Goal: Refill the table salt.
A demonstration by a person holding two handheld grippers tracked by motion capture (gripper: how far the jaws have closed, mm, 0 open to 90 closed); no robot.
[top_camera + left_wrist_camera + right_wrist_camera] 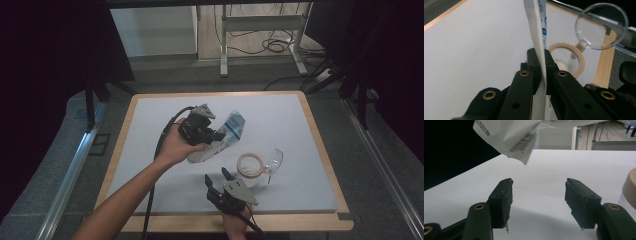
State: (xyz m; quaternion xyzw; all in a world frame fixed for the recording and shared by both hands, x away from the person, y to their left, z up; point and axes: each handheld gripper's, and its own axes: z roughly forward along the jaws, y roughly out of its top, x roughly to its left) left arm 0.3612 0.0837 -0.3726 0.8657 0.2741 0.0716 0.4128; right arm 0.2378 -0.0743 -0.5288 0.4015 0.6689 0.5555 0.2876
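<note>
Our right gripper (216,177) stood with jaws parted and bare, while our left gripper (216,135) clamped the white pouch (222,137), a jar (251,169) just beyond them.

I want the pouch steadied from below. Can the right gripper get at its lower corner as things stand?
Probably yes. The right gripper is open with nothing between its fingers, and the pouch, pinched by the left gripper, hangs just ahead above bare mat.

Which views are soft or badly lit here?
High view: dim, black surround, the mat evenly lit. Left gripper view: pouch sharp at the clamp, the clear lid shows glare, mat washed out. Right gripper view: the right gripper sharp, pouch print slightly soft, dark upper left.
</note>
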